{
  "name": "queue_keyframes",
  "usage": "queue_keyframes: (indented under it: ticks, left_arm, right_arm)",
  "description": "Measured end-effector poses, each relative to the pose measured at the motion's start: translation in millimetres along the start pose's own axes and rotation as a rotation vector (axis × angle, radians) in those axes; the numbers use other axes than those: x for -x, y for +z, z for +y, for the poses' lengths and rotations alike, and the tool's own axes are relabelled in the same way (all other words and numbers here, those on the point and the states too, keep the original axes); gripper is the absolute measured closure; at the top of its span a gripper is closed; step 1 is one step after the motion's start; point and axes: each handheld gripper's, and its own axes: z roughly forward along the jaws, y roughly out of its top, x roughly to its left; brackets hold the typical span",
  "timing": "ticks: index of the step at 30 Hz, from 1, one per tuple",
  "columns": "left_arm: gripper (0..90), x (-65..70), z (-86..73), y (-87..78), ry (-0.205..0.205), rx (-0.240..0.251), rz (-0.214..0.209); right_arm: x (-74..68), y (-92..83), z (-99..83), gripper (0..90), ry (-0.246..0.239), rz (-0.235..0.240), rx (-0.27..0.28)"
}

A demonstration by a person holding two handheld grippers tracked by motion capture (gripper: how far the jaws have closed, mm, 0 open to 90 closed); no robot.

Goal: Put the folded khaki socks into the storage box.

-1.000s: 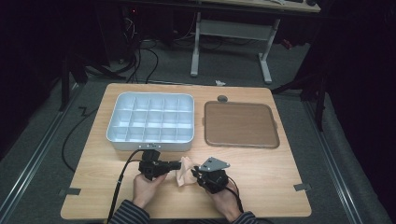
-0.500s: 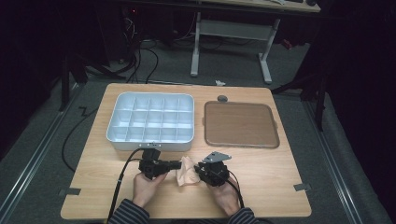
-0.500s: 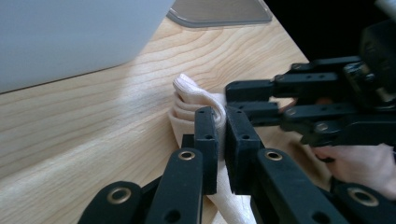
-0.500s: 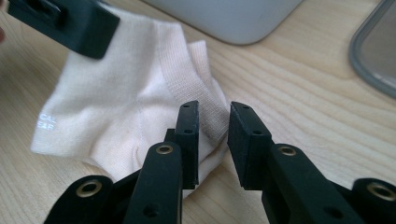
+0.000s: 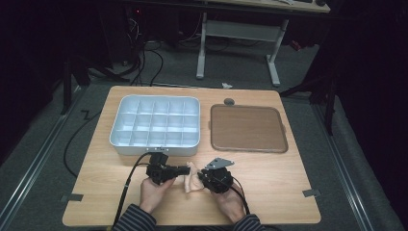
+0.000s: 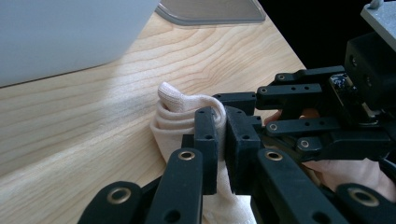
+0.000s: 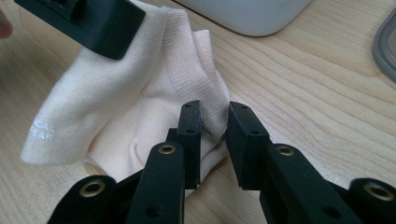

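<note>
A cream sock (image 5: 191, 178) lies bunched on the wooden table (image 5: 269, 192) near its front edge, between my two grippers. My left gripper (image 5: 185, 169) points right and is shut on a raised fold of the sock (image 6: 173, 105), which is pinched between its pads (image 6: 205, 126). My right gripper (image 5: 202, 177) faces it from the right. Its jaws have just been closing, and they press on a ribbed fold of the sock (image 7: 212, 100) that fills the narrow gap between them. In the right gripper view the left gripper (image 7: 93, 18) holds the sock's upper edge.
A white compartment tray (image 5: 155, 126) stands behind the hands at the left. Next to it on the right is a brown flat tray (image 5: 248, 128), with a small grey round piece (image 5: 229, 101) behind that. Cables trail from both grippers toward the person.
The right gripper has shifted very slightly at the sock. The left hand and the sock stay in place.
</note>
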Motion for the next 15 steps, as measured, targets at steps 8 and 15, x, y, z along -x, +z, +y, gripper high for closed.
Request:
queue_keyframes:
  ticks: [8, 15]
  left_arm:
    - [84.5, 0.8, 1.9, 7.6, -0.011, 0.002, -0.011]
    - [84.5, 8.0, 7.8, 15.5, 0.002, -0.007, -0.043]
  right_arm:
    - [-2.8, 0.7, -2.2, 76.3, 0.008, 0.01, 0.015]
    - [-3.8, 1.4, -2.3, 76.9, -0.003, 0.013, 0.014]
